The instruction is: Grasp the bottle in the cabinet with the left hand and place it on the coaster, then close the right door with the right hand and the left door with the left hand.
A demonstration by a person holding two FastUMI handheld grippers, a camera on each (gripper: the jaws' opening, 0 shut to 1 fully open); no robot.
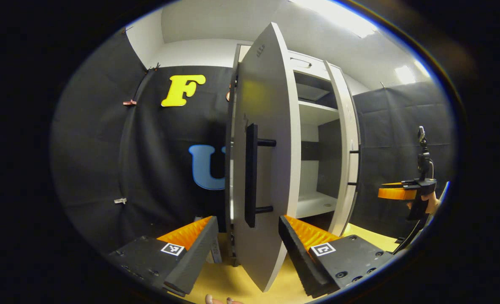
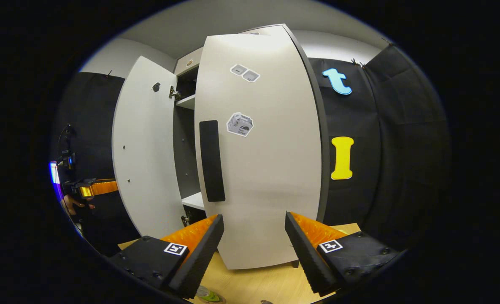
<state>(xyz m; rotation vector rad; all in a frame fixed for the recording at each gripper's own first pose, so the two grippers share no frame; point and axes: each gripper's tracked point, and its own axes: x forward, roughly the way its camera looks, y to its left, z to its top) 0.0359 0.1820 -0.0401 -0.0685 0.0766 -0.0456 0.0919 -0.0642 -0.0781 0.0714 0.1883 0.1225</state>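
Spread apart and clamping nothing, the left gripper [image 1: 246,249] is held in front of the cabinet's left door [image 1: 262,169], whose outer face and long black handle [image 1: 252,175] are seen between the two ridged orange fingers [image 1: 190,234] in the left gripper view. That door is swung partly open, standing nearly edge-on, and white shelves [image 1: 317,112] are shown bare behind it inside the cabinet [image 1: 313,160]. At the far right of that view, the right door [image 1: 349,147] is seen edge-on. The bottle and coaster cannot be made out with certainty; a small greenish object [image 2: 207,294] is glimpsed at the bottom edge of the right gripper view, on the light wooden tabletop [image 2: 258,283]. The right gripper [image 2: 254,247] is likewise held open, its fingers framing the right door [image 2: 262,143], on which a black pad [image 2: 212,160] and stickers [image 2: 239,124] are seen. Farther left, the left door's inner face [image 2: 142,152] is visible.
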